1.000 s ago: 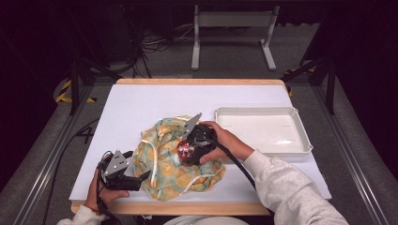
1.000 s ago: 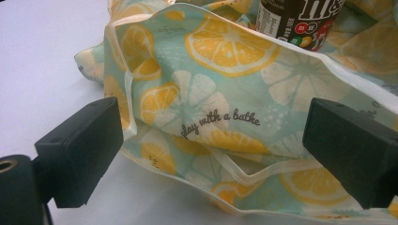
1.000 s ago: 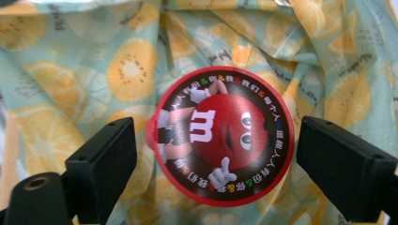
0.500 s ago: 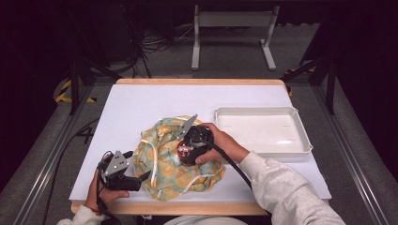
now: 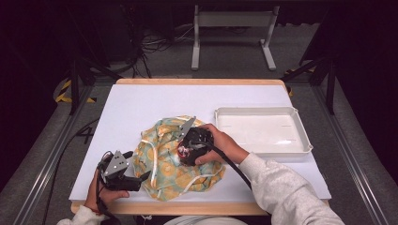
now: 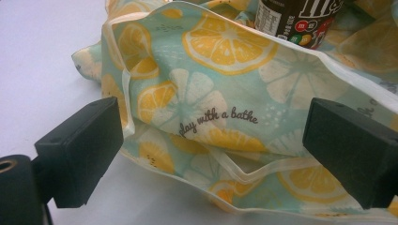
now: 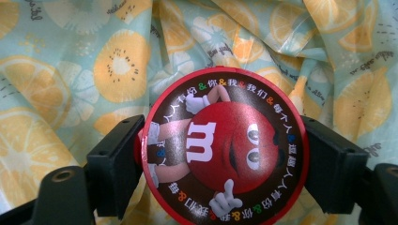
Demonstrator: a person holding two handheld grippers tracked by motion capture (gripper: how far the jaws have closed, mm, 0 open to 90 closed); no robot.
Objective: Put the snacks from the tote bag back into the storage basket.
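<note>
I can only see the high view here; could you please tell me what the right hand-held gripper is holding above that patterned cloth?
Observer: The right hand-held gripper is shut on an M&M's container; its round red-rimmed lid faces that gripper's camera.
Operator: Thank you. What is the cloth, exactly?
Observer: A citrus-print bag with the words "play with a bathe" printed on it.
Operator: And is the left hand-held gripper gripping it?
Observer: No. The left hand-held gripper is open, its jaws either side of the bag's white-trimmed edge without closing on it.
</note>
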